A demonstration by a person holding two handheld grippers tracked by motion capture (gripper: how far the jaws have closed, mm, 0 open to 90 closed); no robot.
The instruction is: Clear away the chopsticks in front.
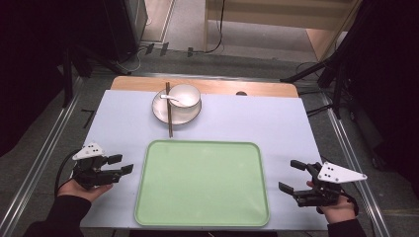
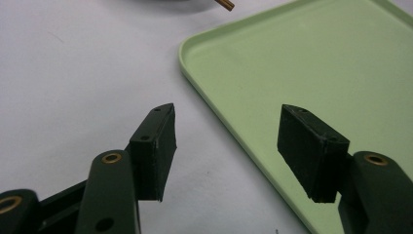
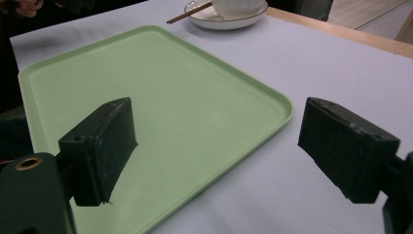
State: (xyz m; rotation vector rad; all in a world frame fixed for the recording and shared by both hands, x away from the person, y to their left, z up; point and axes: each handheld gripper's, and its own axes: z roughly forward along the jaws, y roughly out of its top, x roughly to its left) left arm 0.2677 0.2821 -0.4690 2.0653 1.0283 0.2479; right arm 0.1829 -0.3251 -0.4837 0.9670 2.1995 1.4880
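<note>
Pale lilac table cover (image 1: 276, 123) over a wooden tabletop, grey floor and dark stands all around. At centre, near the front edge, a green tray (image 1: 148, 197), bare and set square to the person, probably as the place where the dishes are meant to go. Beyond its far left corner, a white plate (image 1: 160, 114) bearing a white bowl (image 1: 190, 94), a white spoon (image 1: 170, 98) resting with its handle over the bowl's rim, and dark chopsticks (image 1: 169, 116) laid across the plate and reaching toward the tray. Left gripper (image 1: 121, 164) just beside the tray's left edge, jaws spread with nothing between them, aimed across the tray corner. Right gripper (image 1: 292, 175) just off the tray's right edge, jaws likewise wide apart and empty. Both hands low and well apart from the dishes, flanking the tray evenly: by the look of it, a ready stance ahead of a reach for the bowl set.
</note>
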